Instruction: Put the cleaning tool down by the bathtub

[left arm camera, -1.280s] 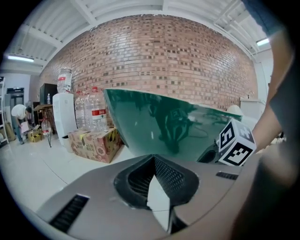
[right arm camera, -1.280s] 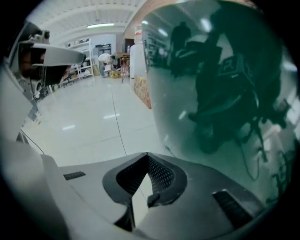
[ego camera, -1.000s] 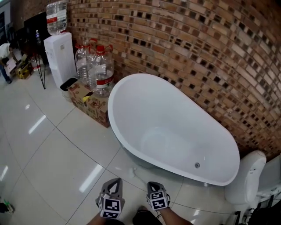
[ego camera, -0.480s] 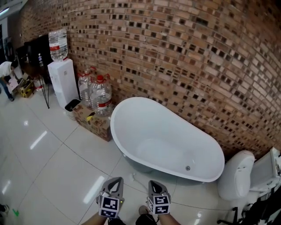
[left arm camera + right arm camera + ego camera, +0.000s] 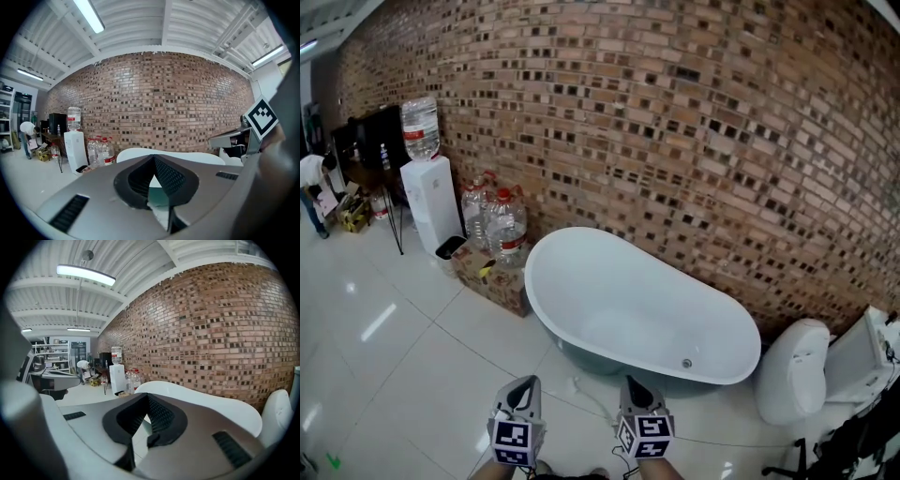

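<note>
The white oval bathtub stands against the brick wall, and it also shows in the left gripper view and the right gripper view. A thin pale tool lies on the tiled floor just before the tub's near side; I cannot make out its shape. Both grippers hover at the bottom edge of the head view, side by side, pointing at the tub. My left gripper is shut and empty. My right gripper is shut too, with nothing between its jaws.
A water dispenser stands at the left wall, with large water bottles on a cardboard box beside it. A white toilet is right of the tub. A person bends over far left.
The head view has lifted and drawn back: more brick wall shows and the tub looks smaller and farther. Both grippers stay shut, low in the view.
</note>
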A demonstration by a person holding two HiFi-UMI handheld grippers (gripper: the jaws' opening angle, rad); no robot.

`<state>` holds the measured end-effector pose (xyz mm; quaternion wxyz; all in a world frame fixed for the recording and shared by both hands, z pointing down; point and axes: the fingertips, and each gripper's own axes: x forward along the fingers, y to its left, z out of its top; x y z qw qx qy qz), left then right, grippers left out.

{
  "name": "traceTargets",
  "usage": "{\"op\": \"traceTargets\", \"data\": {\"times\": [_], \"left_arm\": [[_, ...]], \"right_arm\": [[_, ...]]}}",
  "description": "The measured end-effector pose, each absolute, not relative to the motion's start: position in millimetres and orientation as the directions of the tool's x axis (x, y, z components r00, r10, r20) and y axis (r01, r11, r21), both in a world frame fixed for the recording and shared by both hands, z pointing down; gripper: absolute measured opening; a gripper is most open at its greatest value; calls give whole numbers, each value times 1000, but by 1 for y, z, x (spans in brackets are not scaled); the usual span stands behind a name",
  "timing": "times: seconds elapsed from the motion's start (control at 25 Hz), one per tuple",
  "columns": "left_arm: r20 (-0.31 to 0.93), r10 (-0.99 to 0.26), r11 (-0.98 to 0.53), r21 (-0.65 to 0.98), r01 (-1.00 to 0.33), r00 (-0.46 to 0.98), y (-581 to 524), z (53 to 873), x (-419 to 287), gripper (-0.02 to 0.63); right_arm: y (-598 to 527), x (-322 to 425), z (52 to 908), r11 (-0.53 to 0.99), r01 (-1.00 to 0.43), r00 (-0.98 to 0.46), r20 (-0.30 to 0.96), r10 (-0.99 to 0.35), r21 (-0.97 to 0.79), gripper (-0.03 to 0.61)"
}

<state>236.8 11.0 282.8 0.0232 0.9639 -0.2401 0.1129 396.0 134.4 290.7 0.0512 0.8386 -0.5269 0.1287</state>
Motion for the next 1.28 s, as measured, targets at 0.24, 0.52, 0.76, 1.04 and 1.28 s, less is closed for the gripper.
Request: {"op": "traceTargets", "data": {"times": [0.24,0.52,0.76,1.04,1.28], "left_arm": [[167,-509,-852,37,-522,844,70,240,239,5],[105,-526,-847,29,-531,844,102,210,224,5],[101,-494,-868,0,-497,864,109,205,205,5],[84,-481,-876,-1,-483,873,115,197,197,5],[90,-485,-873,2,-487,870,119,200,199,5]], "right_arm": [[182,398,236,-413,-908,398,157,-904,-71,12],[214,393,199,-414,-905,408,75,-910,-101,12],[232,362,187,-443,-891,438,65,-897,-104,12],[236,358,193,-461,-879,454,84,-887,-124,11],[236,360,199,-449,-885,440,94,-893,-122,11]]}}
